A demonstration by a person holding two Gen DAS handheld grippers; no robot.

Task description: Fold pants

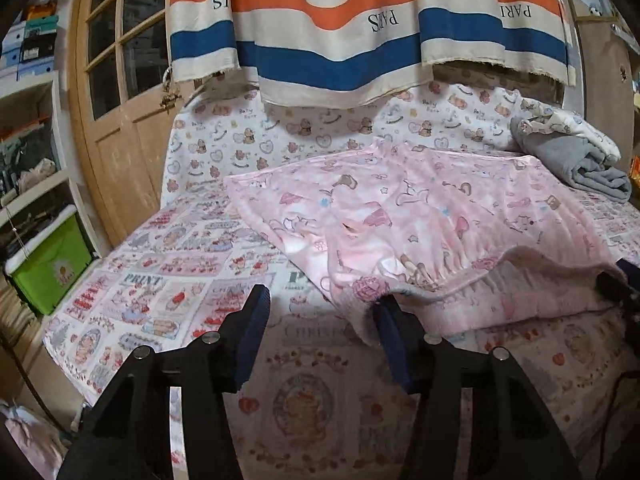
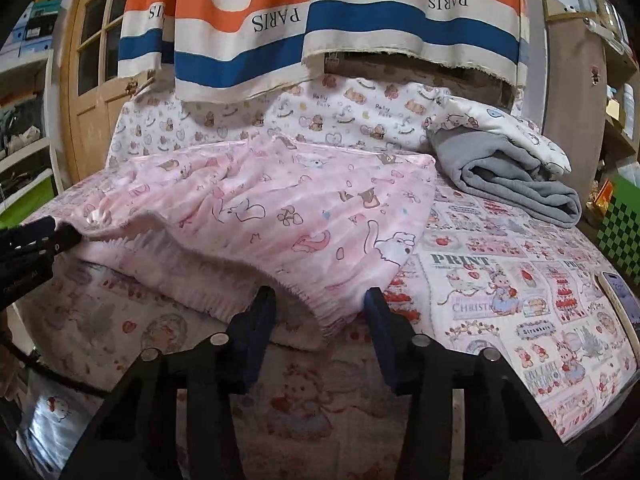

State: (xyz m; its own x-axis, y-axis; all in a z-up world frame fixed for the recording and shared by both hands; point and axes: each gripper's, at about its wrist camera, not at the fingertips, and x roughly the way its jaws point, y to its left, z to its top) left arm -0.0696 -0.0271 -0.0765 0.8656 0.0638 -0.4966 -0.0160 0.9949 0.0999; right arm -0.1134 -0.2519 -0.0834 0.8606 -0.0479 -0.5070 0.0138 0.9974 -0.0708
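Both tongs are down at the near edge of the bed [image 1: 132, 264], working the waistband end of the pants [image 1: 400, 216].

Left tongs [image 1: 320, 312] stand about half open. Their right finger is tucked up against the left corner of the waistband, touching or nearly so, but the gap between the pads is just bare sheet. So nothing is held there as far as we can see.

Right tongs [image 2: 320, 300] are also roughly half open, but here the elastic corner of the pants hangs down between the two fingers. The pads don't look pressed onto it yet, so we'd call it straddled, not gripped.

Pants are pink, fleecy, laid flat ahead of both tongs with the legs running away toward the striped curtain [image 2: 320, 32]. The waistband edge between the two tongs is lifted off the sheet in a little arch, though we can't tell what's propping it.

Our read: one corner per tongs makes sense, since pinching both ends of the waistband lets us carry that edge evenly over the legs for a fold. The left needs to shift right a touch to get cloth between its pads.

Beyond the right tongs sits a grey pile [image 2: 512, 184], well clear.
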